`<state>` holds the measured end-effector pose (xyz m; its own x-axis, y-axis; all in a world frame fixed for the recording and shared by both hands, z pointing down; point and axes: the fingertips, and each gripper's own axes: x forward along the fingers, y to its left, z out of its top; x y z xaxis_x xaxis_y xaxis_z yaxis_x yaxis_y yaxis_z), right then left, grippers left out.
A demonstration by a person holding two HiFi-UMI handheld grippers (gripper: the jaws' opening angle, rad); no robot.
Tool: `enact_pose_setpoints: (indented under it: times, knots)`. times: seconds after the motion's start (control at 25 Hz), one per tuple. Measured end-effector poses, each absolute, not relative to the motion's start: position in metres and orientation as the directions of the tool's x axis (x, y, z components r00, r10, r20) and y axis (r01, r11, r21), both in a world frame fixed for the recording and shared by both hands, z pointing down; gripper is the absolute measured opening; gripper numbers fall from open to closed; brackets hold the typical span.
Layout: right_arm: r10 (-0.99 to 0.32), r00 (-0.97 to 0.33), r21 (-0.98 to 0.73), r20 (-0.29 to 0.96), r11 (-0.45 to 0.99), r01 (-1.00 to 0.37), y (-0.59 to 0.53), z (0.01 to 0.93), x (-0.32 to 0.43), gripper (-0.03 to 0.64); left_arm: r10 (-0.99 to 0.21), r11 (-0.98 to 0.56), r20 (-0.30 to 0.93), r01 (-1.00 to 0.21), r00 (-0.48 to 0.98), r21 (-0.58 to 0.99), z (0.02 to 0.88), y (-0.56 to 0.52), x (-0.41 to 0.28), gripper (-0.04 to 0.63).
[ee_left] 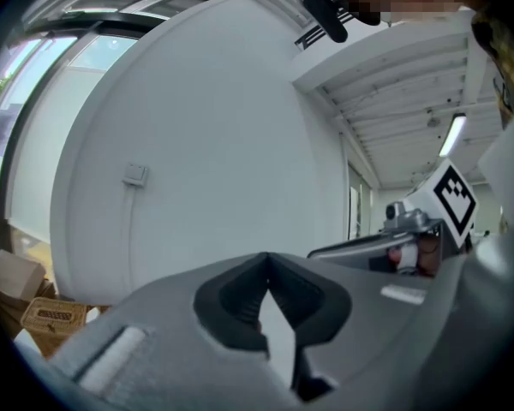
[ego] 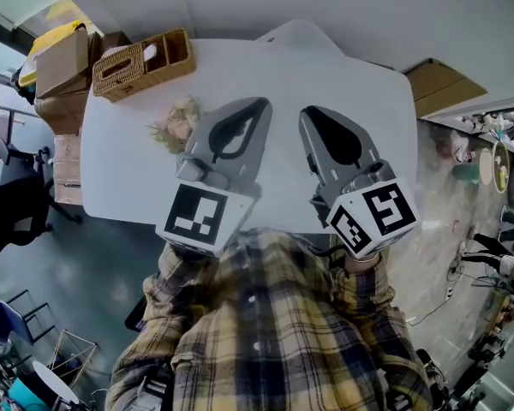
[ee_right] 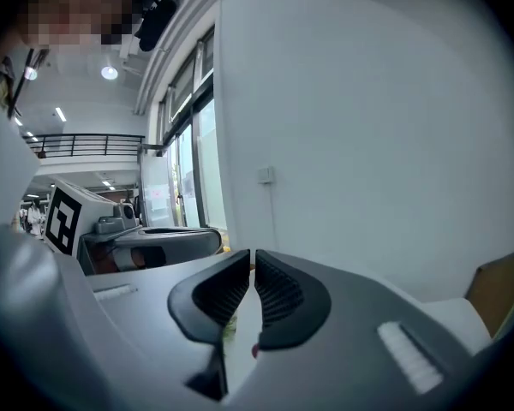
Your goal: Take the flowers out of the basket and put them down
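seemingly pale-pink flowers point(ego: 178, 122), tan basket point(ego: 124, 74)

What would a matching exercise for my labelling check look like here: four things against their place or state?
1. flowers
2. basket
3. right gripper
4. cardboard box

A. jaws shut, nothing held
B. beside the table, off its left edge
C. on the table's far left corner
D. lying on the table, outside the basket

Pairs: 1-D, 2-C, 3-A, 4-B.
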<state>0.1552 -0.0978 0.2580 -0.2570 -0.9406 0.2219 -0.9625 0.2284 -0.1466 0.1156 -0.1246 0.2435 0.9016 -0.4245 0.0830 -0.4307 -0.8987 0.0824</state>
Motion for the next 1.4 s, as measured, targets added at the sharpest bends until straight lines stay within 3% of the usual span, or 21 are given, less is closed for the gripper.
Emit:
enact_pose_setpoints:
  times: [1.4]
  knots:
    - [-0.939, -0.262, -0.148, 0.224, 0.233, -0.961, -0.102, 0.271, 0.176, 0.005, -0.381, -0.917, 0.120, -0.391, 0.917, 0.073, 0.255, -0.118, 0.151, 0.000]
